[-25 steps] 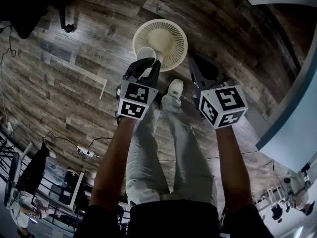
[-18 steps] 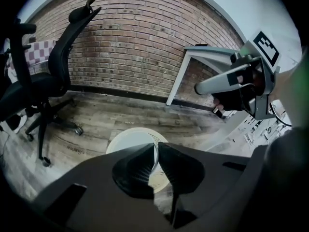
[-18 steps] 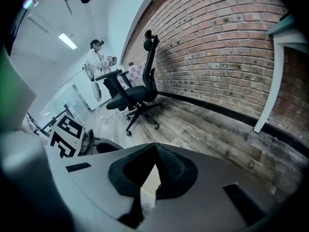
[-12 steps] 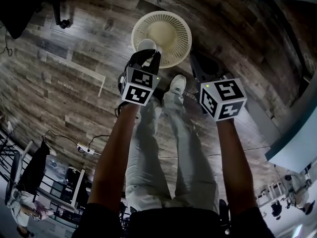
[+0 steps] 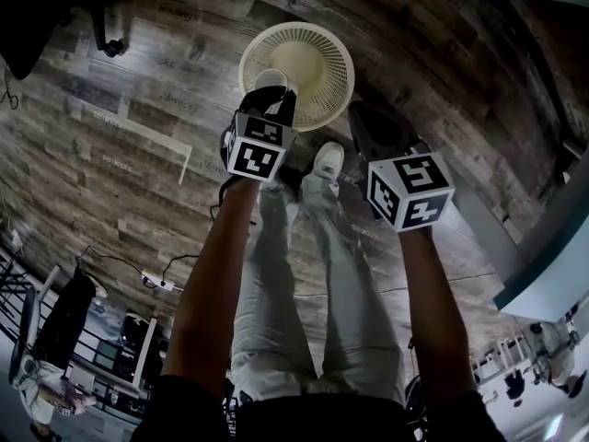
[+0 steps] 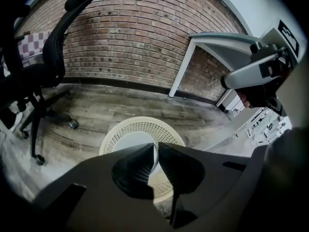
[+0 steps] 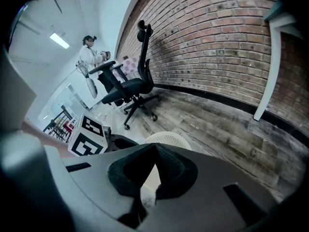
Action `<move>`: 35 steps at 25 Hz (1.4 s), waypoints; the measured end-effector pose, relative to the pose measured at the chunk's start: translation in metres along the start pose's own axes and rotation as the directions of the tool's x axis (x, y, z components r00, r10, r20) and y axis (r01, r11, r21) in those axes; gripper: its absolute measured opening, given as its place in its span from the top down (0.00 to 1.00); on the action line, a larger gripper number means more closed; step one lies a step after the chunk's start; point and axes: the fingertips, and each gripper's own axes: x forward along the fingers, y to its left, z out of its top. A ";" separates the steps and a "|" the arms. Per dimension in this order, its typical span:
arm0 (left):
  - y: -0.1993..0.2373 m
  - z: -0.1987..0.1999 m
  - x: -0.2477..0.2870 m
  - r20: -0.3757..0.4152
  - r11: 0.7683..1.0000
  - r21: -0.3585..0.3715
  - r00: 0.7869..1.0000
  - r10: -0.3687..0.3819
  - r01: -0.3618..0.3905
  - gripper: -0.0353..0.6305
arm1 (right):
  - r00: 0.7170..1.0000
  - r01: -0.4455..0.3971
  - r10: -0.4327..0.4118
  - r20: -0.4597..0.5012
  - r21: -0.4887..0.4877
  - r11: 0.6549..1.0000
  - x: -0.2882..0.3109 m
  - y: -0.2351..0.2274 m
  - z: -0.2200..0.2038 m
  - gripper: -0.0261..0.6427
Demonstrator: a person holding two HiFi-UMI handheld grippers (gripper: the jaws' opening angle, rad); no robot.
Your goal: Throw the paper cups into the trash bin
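A white paper cup (image 5: 271, 80) hangs over the near left part of the cream lattice trash bin (image 5: 308, 58) on the wood floor. My left gripper (image 5: 273, 99) is shut on the cup's wall. In the left gripper view only the thin white edge of the cup (image 6: 155, 154) shows between the closed jaws of the left gripper (image 6: 156, 149), with the trash bin (image 6: 137, 134) right below. My right gripper (image 5: 370, 125) stays to the right of the bin, shut with nothing in it. In the right gripper view the right gripper (image 7: 155, 148) has its jaws meeting at the tips, and the bin (image 7: 169, 140) lies beyond.
A black office chair (image 6: 41, 76) stands left of the bin by the brick wall (image 6: 145, 37). A white table (image 5: 543, 247) lies at my right. A power strip and cable (image 5: 156, 282) lie on the floor behind. My shoe (image 5: 324, 164) is near the bin. A person in white (image 7: 91, 57) stands far off.
Both grippers have moved forward toward the bin. The cup in the left gripper now hangs over the bin's inside rather than at its near edge.
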 end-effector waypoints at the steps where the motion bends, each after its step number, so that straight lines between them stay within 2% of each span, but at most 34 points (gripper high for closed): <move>1: 0.002 0.000 0.001 -0.005 1.000 -0.002 1.000 0.004 -0.004 0.89 | 1.000 0.000 0.000 -0.003 -0.001 1.000 0.001 -0.001 -0.001 0.96; 8: 0.014 -0.007 0.016 -0.024 1.000 0.002 1.000 0.010 -0.010 0.89 | 1.000 0.008 -0.008 -0.027 -0.006 1.000 0.006 -0.007 -0.009 0.95; 9: 0.013 -0.005 0.016 -0.023 1.000 -0.006 1.000 -0.001 0.001 0.86 | 1.000 0.009 -0.009 -0.029 -0.006 1.000 0.006 -0.008 -0.010 0.95; 10: 0.012 -0.004 0.016 -0.019 1.000 -0.015 1.000 -0.016 0.016 0.77 | 0.999 0.010 -0.010 -0.030 -0.005 1.000 0.005 -0.009 -0.010 0.95; 11: 0.011 -0.003 0.017 -0.015 0.999 -0.023 0.999 -0.032 0.031 0.75 | 0.999 0.010 -0.010 -0.031 -0.004 1.000 0.005 -0.009 -0.010 0.96; 19: 0.007 -0.002 0.005 0.007 0.997 -0.023 0.997 -0.074 0.074 0.75 | 1.000 0.007 -0.007 -0.025 -0.004 1.000 0.006 -0.002 -0.005 0.95; 21: 0.005 0.004 -0.001 0.032 0.996 -0.015 0.996 -0.088 0.088 0.76 | 1.000 0.008 -0.008 -0.021 -0.010 1.000 0.005 0.000 -0.002 0.95; 24: 0.000 0.017 -0.017 0.074 0.994 0.004 0.992 -0.105 0.105 0.89 | 1.000 0.009 -0.009 -0.011 -0.015 1.000 0.001 0.005 0.002 0.95; 25: -0.003 0.020 -0.024 0.083 0.994 0.009 0.990 -0.111 0.110 0.90 | 1.000 0.009 -0.009 -0.008 -0.016 1.000 -0.001 0.008 0.003 0.96; 35: -0.005 0.044 -0.116 0.199 0.996 0.009 0.976 -0.091 0.092 0.93 | 0.999 -0.001 0.003 0.034 -0.063 0.998 -0.035 0.050 0.033 0.96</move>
